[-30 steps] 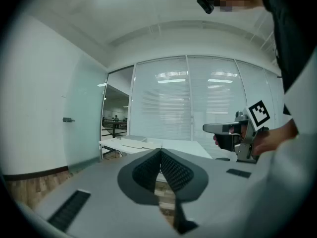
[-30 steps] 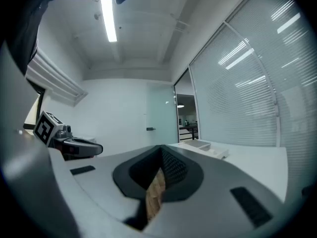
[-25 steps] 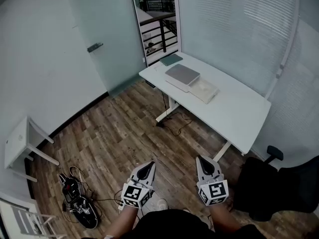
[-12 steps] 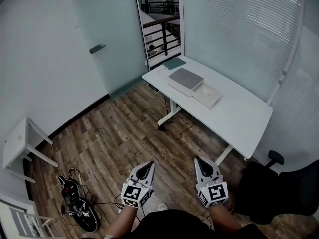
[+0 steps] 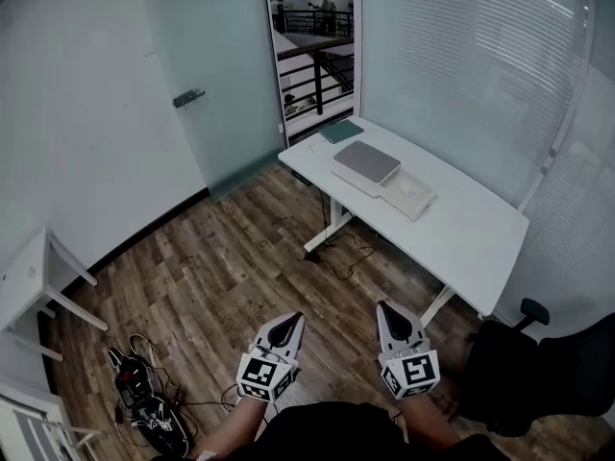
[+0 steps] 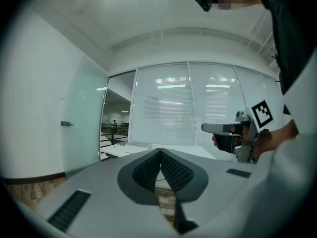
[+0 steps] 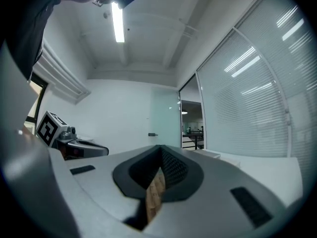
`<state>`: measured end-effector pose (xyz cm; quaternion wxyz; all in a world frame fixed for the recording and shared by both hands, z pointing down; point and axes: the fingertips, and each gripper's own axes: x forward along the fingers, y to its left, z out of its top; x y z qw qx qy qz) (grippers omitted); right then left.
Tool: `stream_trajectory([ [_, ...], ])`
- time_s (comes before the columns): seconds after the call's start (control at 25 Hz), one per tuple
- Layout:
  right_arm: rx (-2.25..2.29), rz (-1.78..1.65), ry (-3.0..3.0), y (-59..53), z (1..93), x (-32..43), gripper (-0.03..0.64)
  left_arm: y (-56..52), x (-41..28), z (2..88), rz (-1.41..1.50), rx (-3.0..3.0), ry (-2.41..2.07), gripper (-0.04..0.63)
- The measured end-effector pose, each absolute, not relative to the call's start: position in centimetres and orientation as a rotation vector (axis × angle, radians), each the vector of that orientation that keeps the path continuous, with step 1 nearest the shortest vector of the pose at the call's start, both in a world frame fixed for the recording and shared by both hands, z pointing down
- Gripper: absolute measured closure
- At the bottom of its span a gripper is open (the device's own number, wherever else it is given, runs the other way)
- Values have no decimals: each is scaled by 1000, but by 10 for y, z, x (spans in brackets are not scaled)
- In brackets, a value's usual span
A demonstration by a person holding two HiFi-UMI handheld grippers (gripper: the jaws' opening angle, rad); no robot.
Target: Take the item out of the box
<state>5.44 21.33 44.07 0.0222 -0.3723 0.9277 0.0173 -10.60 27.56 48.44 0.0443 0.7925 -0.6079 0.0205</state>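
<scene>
A flat box with a grey lid (image 5: 366, 162) lies on the white desk (image 5: 461, 238) across the room. A lower white box (image 5: 408, 192) lies against it. Both grippers are held low in front of me, far from the desk, over the wooden floor. My left gripper (image 5: 293, 319) has its jaws pressed together with nothing between them, as the left gripper view (image 6: 160, 151) also shows. The right gripper (image 5: 386, 307) is likewise shut and empty, with its dark pads meeting in the right gripper view (image 7: 161, 149). Each gripper view catches the other gripper at its side.
A green notebook (image 5: 341, 131) lies at the desk's far end. A black office chair (image 5: 543, 363) stands at the right. Cables and a dark device (image 5: 144, 401) lie on the floor at the left, near a small white table (image 5: 29, 281). A glass door (image 5: 226, 75) is behind.
The head view has shifted slightly, so the desk and boxes sit a little lower and further right. Both grippers stay shut in the same place.
</scene>
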Motion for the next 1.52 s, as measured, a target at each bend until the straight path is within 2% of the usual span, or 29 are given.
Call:
stream_trajectory([
  [0.32, -1285, 190, 2836, 178, 427, 72, 612, 261, -113, 479, 22, 2445, -1837, 583],
  [1.52, -1127, 42, 2886, -10, 439, 84, 612, 58, -85, 482, 63, 2408, -1848, 583],
])
